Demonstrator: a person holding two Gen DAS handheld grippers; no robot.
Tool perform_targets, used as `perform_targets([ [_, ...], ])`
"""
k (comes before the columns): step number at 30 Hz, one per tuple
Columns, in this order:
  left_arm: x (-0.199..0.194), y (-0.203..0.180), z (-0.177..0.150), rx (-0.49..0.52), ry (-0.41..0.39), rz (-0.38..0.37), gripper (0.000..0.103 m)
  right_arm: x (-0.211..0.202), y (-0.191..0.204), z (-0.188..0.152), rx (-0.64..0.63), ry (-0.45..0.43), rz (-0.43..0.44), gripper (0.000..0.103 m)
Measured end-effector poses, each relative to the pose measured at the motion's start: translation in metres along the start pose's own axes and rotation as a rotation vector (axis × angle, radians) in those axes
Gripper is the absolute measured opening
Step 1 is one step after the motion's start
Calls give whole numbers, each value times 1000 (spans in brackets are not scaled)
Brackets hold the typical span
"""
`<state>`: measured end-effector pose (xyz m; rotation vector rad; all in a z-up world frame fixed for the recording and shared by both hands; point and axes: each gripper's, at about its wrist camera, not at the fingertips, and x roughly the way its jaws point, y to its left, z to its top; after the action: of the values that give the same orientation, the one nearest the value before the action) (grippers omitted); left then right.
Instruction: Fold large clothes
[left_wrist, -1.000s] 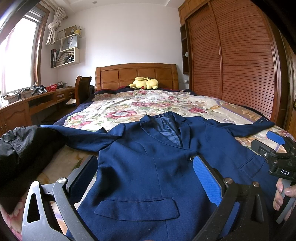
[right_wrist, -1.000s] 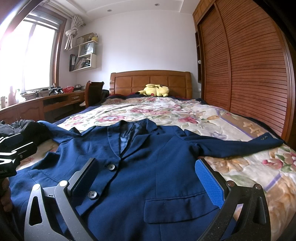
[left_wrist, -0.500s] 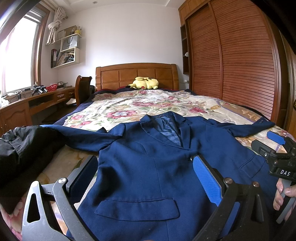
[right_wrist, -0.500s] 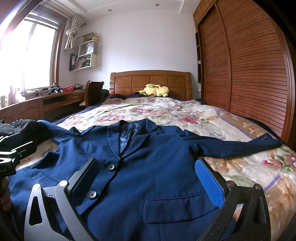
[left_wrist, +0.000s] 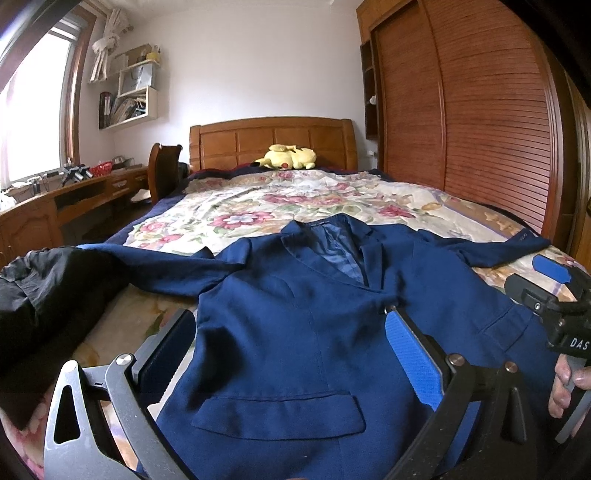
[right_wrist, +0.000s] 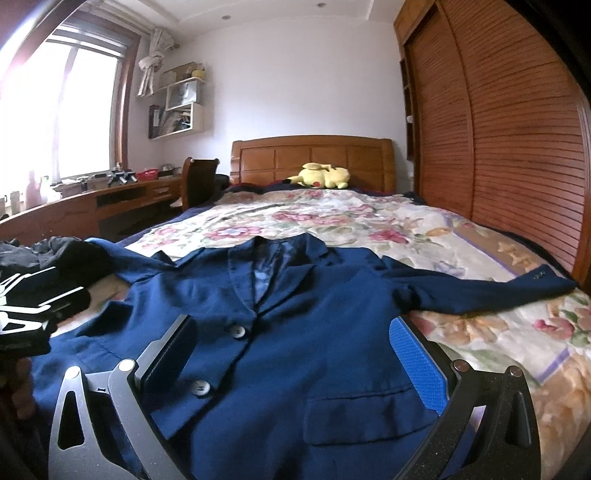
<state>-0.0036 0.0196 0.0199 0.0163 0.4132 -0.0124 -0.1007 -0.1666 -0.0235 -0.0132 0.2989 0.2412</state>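
Observation:
A navy blue blazer lies face up and spread flat on the flowered bedspread, collar toward the headboard, both sleeves stretched out sideways. My left gripper hovers open over its left front panel, above a flap pocket. My right gripper hangs open over the right front panel, near the two buttons. Nothing is held between either pair of fingers. The right sleeve reaches toward the wardrobe side.
A black garment is heaped at the bed's left edge, over the blazer's left sleeve end. A yellow plush toy rests by the wooden headboard. A slatted wardrobe runs along the right; a desk and chair stand left.

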Motion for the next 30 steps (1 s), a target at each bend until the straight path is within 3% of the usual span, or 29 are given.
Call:
perform_targets([
  [17,14,28,19,5,53,28,103,4,23,22,-52,-7,25,103],
  [21,19,40,21,8,65,45,103,11,26,26,-22,18,66,103],
  [30,27,82,27,0,88,85,103,25,34,40,-18,18,56,103],
])
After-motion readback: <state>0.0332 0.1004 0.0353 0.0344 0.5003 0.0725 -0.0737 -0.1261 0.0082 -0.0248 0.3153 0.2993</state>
